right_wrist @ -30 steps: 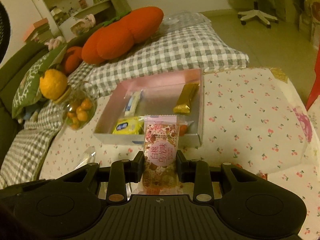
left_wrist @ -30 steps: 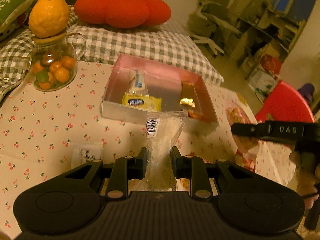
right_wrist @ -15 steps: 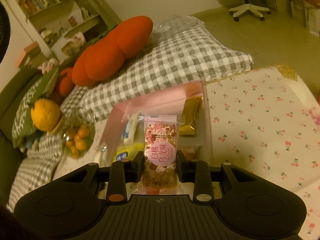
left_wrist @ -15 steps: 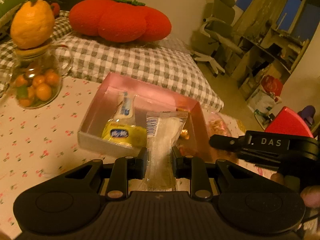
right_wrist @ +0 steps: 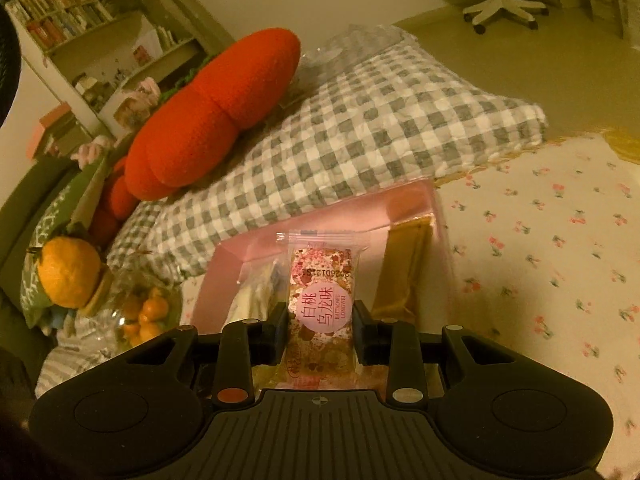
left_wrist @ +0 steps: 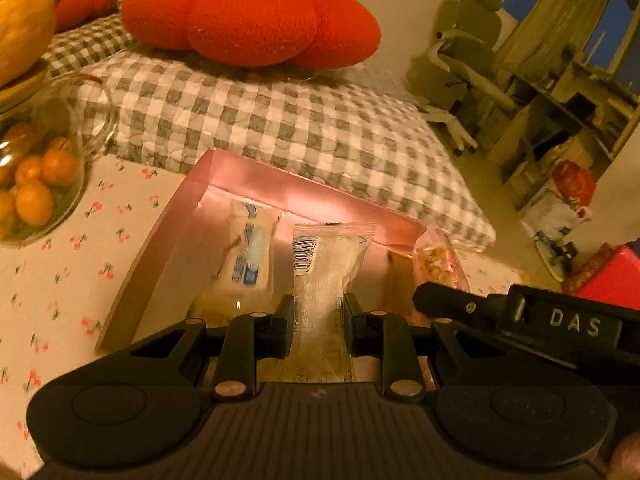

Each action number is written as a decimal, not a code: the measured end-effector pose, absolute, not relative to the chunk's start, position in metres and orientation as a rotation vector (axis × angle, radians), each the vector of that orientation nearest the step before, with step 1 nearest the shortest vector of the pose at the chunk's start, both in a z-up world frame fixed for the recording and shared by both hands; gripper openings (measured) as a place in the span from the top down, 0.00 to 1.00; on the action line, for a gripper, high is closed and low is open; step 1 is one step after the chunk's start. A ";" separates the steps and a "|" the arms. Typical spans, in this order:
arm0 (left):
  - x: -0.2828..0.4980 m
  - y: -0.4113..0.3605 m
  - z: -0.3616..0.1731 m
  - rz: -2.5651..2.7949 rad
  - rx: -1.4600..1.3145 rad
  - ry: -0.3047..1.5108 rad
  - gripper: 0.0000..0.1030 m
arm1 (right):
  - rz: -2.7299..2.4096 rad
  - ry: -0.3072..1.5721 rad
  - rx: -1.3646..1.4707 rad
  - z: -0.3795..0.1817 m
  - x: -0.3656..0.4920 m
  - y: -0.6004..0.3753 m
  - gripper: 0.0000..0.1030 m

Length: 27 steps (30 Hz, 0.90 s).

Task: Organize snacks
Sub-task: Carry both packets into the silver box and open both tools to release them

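Observation:
My left gripper (left_wrist: 318, 322) is shut on a clear-wrapped pale snack bar (left_wrist: 326, 276) with a barcode, held upright over the pink box (left_wrist: 288, 192). Inside that box lie a blue-and-white packet (left_wrist: 248, 258) and a gold bar (left_wrist: 400, 280). At the right of the left wrist view the other gripper's black finger (left_wrist: 520, 320) reaches over the box with a pink snack (left_wrist: 438, 258). My right gripper (right_wrist: 321, 330) is shut on that pink flowered snack packet (right_wrist: 322, 304), above the pink box (right_wrist: 320, 220), beside the gold bar (right_wrist: 404, 268).
A glass jar of small oranges (left_wrist: 36, 184) topped by a large orange fruit (left_wrist: 20, 16) stands left of the box on the cherry-print cloth (right_wrist: 540, 260). Behind the box lie a checked cushion (left_wrist: 280, 120) and a red pumpkin-shaped pillow (left_wrist: 248, 12).
Both grippers have moved forward and lower with their snacks, from in front of the pink box to over it. The box now fills more of each view.

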<state>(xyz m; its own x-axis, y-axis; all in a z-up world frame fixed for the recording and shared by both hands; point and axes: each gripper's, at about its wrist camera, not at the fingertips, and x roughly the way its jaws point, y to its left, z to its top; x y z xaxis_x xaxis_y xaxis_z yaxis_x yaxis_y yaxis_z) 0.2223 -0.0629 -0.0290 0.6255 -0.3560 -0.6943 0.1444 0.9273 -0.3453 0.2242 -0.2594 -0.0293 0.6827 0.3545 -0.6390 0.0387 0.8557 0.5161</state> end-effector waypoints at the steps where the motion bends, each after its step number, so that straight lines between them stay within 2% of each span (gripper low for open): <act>1: 0.226 -0.064 -0.031 -0.291 -0.264 0.848 0.79 | 0.189 0.814 0.525 -0.033 0.229 -0.258 0.70; 11: 0.251 -0.079 -0.041 -0.273 -0.201 0.844 0.78 | 0.169 0.836 0.540 -0.061 0.261 -0.265 0.69; 20: 0.260 -0.080 -0.043 -0.270 -0.177 0.812 0.77 | 0.194 0.794 0.570 -0.061 0.266 -0.271 0.64; 21: 0.260 -0.080 -0.043 -0.265 -0.179 0.807 0.74 | 0.191 0.793 0.570 -0.060 0.266 -0.271 0.64; 23: 0.260 -0.079 -0.042 -0.258 -0.181 0.796 0.70 | 0.184 0.789 0.570 -0.060 0.265 -0.273 0.57; 27: 0.259 -0.078 -0.040 -0.253 -0.178 0.790 0.64 | 0.181 0.789 0.576 -0.057 0.262 -0.274 0.54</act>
<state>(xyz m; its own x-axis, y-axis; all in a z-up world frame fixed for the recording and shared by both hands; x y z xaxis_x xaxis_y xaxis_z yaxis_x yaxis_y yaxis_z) 0.2595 -0.0778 -0.0400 0.6764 -0.2898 -0.6772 0.1572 0.9550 -0.2517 0.2621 -0.2737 -0.0570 0.6986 0.3619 -0.6173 0.0561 0.8323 0.5514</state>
